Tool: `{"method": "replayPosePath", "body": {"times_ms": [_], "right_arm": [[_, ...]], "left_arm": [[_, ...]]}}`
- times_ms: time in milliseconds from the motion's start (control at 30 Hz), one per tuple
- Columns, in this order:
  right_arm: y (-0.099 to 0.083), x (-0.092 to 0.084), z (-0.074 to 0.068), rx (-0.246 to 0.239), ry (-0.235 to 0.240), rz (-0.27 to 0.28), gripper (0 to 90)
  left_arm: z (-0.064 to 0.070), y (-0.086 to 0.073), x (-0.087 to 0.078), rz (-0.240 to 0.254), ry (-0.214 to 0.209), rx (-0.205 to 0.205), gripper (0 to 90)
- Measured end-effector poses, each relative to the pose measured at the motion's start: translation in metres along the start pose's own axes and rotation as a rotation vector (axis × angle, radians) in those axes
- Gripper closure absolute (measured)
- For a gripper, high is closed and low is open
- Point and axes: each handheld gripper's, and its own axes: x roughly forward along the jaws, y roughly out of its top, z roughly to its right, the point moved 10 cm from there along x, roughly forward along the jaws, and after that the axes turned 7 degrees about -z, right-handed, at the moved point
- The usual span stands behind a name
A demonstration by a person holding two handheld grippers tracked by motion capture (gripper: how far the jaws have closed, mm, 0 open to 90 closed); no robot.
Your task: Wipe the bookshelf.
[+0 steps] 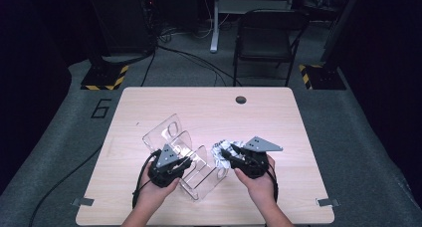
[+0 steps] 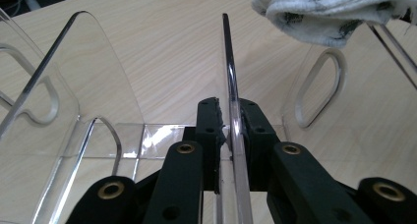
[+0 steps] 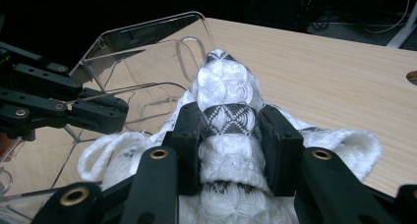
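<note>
Cloth (image 3: 223,94) – soft, light, bunched between the right gripper (image 3: 228,128) jaws, clenched on it.
Left gripper (image 2: 231,130) pinches a divider of the clear acrylic rack (image 1: 171,132) – stiff, slick, scratch-prone; the cloth hangs just beyond it.

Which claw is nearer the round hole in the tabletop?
Right. The right claw, shut on the cloth, sits almost below the hole; the left claw, clamping the clear rack's divider, is farther left.

We see a pale wood-grain tabletop (image 1: 278,117) with a small round grommet hole (image 1: 241,99) near its far edge. A clear acrylic divider rack (image 1: 175,132) stands directly on it, left of centre, its base flat on the wood.
</note>
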Motion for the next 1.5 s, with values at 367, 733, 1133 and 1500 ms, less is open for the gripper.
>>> {"method": "replayPosePath", "body": {"times_ms": [367, 733, 1133, 1500], "right_arm": [[-0.004, 0.0, 0.016, 0.066, -0.004, -0.013, 65.1], [-0.022, 0.01, 0.033, 0.165, 0.032, -0.052, 66.3], [-0.053, 0.027, 0.045, 0.212, 0.01, -0.126, 67.0], [-0.092, 0.047, 0.051, 0.275, -0.003, -0.222, 68.1]], "left_arm": [[0.0, 0.0, 0.0, -0.004, -0.003, -0.001, 82.6], [0.001, 0.0, 0.0, -0.001, 0.002, -0.001, 83.5], [0.001, 0.0, 0.0, 0.0, 0.005, -0.003, 85.6], [0.001, 0.0, 0.0, -0.001, 0.005, -0.004, 85.6]]}}
